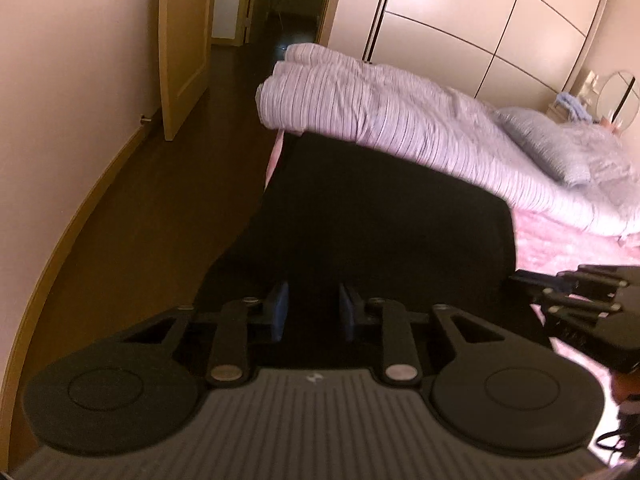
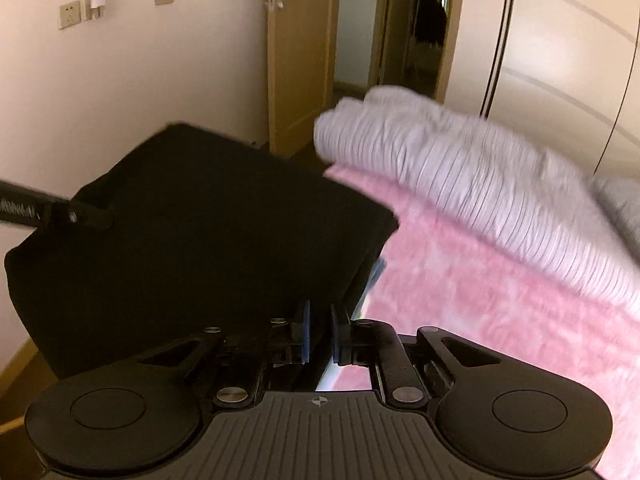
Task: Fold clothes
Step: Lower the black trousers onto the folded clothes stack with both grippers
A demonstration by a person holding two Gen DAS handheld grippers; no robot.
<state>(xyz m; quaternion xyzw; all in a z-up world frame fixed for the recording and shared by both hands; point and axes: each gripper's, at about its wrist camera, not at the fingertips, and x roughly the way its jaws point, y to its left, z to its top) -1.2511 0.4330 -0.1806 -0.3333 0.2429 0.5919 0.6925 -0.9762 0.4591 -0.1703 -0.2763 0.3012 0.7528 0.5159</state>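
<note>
A black garment (image 1: 380,220) hangs stretched between my two grippers above the bed's left edge. In the left wrist view my left gripper (image 1: 313,308) is shut on its near edge, with dark cloth filling the gap between the blue pads. At the right of that view, my right gripper (image 1: 516,280) reaches in to the cloth's right edge. In the right wrist view the black garment (image 2: 220,240) fills the left half. My right gripper (image 2: 320,334) pinches its edge, pads almost touching. My left gripper (image 2: 100,218) holds the far left corner.
A pink blanket (image 2: 480,300) covers the bed, with a rolled striped duvet (image 1: 380,108) and a grey pillow (image 1: 548,140) along its far side. Brown floor (image 1: 140,220) lies to the left. An open wooden door (image 2: 300,60) and wardrobe doors (image 1: 480,20) stand behind.
</note>
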